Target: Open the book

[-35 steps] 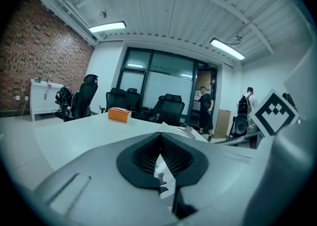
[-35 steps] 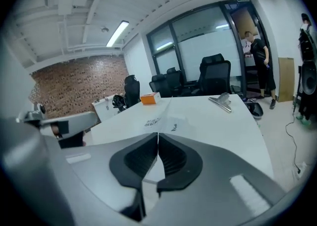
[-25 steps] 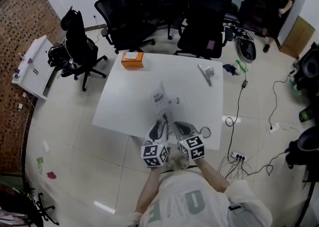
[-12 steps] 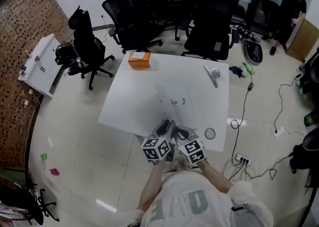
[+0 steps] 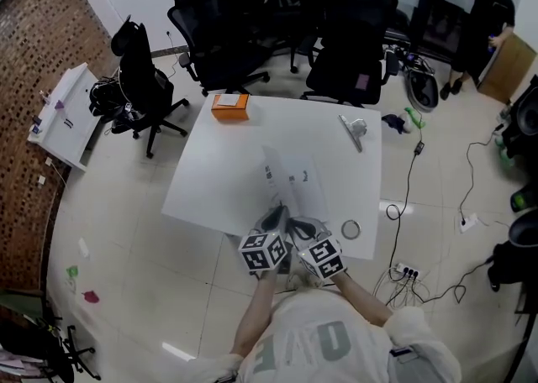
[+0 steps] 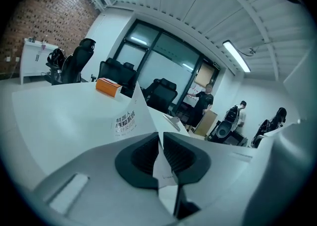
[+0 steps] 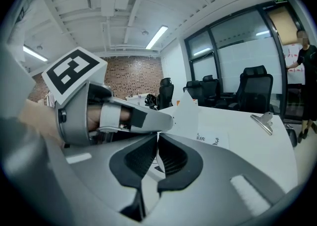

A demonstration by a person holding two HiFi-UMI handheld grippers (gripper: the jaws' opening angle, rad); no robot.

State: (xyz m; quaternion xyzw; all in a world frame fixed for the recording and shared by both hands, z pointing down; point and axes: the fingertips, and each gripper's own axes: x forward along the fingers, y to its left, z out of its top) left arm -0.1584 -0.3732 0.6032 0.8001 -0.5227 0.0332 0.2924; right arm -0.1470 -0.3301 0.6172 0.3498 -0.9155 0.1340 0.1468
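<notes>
Closer together than a second ago, my left tongs [image 5: 275,216] and right tongs [image 5: 299,225] now sit side by side at the near edge of the table [image 5: 210,180]. They are low in the middle of the head view, and their marker cubes almost touch. Both my forearms come up from the bottom of that frame and angle inward, with the tongs tipped slightly down toward the tabletop. My left tongs are closing around the raised leaf [image 6: 130,118], which stands in the narrow slit between the pads with a sliver of gap showing. My right tongs are clenched on a thin white edge of the book [image 5: 301,181]. The book is a slim white booklet lying just above the tongs in the head view, right of the table's middle. Its lifted leaf rises to a point and carries dark printed characters.
</notes>
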